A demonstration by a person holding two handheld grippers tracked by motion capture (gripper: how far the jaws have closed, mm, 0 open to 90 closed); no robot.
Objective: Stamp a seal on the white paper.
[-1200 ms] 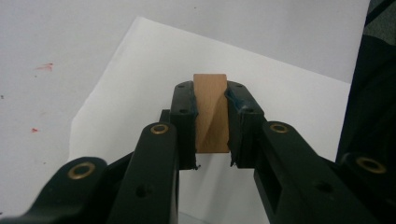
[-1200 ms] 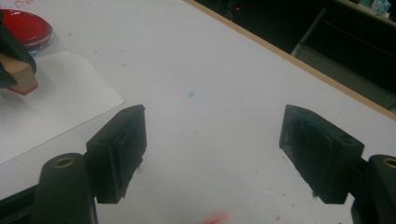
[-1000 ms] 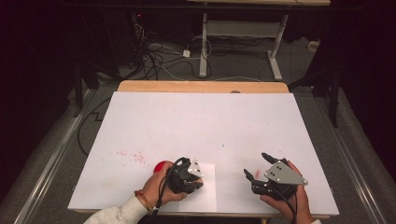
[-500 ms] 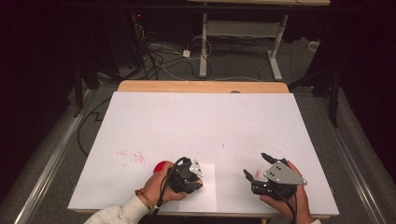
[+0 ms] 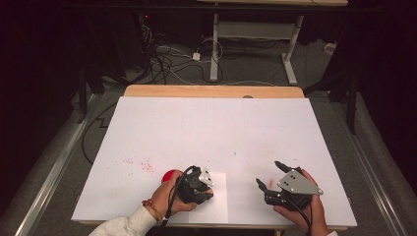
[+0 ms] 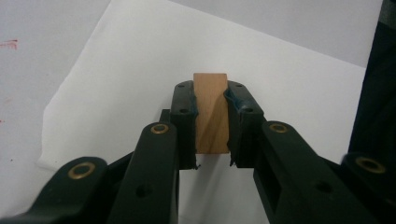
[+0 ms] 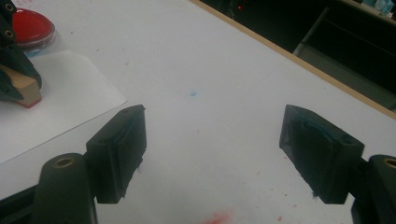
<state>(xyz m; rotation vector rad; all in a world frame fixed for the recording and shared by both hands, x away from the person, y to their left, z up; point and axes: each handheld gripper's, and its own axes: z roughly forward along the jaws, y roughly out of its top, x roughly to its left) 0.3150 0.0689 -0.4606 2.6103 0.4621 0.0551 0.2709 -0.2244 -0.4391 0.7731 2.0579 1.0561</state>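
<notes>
No words, labels, brand names, numbers or signs can be read anywhere in these pictures. The white-covered desk (image 5: 216,132) carries only scattered red specks and one small blue speck, and the white sheet of paper (image 6: 280,93) lying on it is blank.
</notes>
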